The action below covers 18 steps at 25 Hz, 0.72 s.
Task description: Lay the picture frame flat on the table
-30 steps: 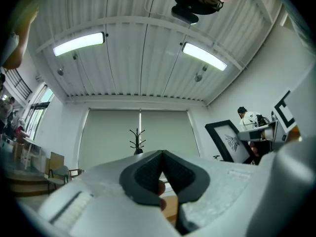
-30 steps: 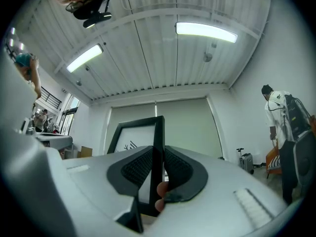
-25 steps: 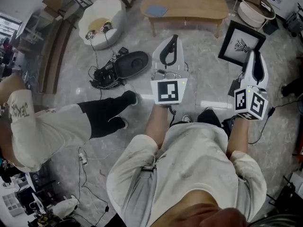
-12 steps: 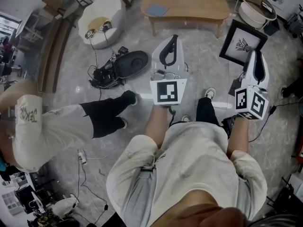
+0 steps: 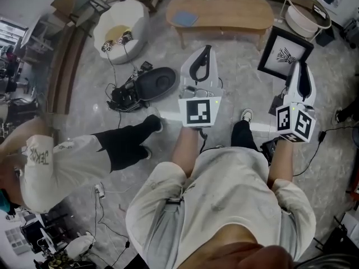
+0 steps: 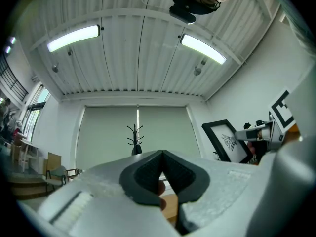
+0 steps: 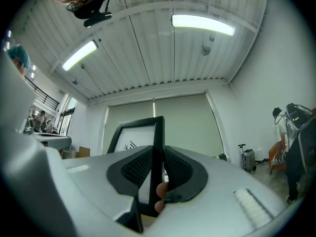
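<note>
Far ahead across the grey floor (image 5: 247,94), a long wooden tabletop (image 5: 224,10), well apart from both tongs. Nearer, carried upright in the air and not yet on that tabletop: the black picture frame (image 5: 285,52), one side bar clamped between the pads of the right tongs (image 5: 301,66), the rest reaching left of and above the tips. Left tongs (image 5: 204,49) closed together on nothing, alongside the right pair and clear of the frame. Compared with a second ago: same grip on the frame, both tongs carried a little nearer the tabletop, the bystander's legs (image 5: 126,142) shifted lower in the head view.
</note>
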### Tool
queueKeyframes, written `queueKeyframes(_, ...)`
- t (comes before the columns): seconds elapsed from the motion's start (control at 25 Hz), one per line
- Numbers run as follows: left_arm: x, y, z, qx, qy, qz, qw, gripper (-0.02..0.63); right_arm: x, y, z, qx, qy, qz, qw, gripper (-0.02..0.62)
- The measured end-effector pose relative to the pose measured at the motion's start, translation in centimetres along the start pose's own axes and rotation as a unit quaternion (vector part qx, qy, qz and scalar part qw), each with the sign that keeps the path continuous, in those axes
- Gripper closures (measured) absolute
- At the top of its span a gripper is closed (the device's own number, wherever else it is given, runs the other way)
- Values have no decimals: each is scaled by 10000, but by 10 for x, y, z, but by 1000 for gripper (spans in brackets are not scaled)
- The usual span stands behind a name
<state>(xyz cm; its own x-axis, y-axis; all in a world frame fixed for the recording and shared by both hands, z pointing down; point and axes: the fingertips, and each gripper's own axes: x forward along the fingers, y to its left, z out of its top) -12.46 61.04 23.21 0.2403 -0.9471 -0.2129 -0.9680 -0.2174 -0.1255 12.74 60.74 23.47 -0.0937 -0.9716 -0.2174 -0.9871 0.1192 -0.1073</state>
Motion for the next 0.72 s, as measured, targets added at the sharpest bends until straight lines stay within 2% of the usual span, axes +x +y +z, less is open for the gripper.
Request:
queueKeyframes(0.48, 125, -23, -21, 63, 27, -44, 10000, 601, 117, -52, -22, -42, 124, 85, 9999, 520)
queueKeyframes(0.72, 190, -45, -35, 2, 290, -83, 9995, 601, 172, -94, -32, 72, 232, 61, 9997, 520)
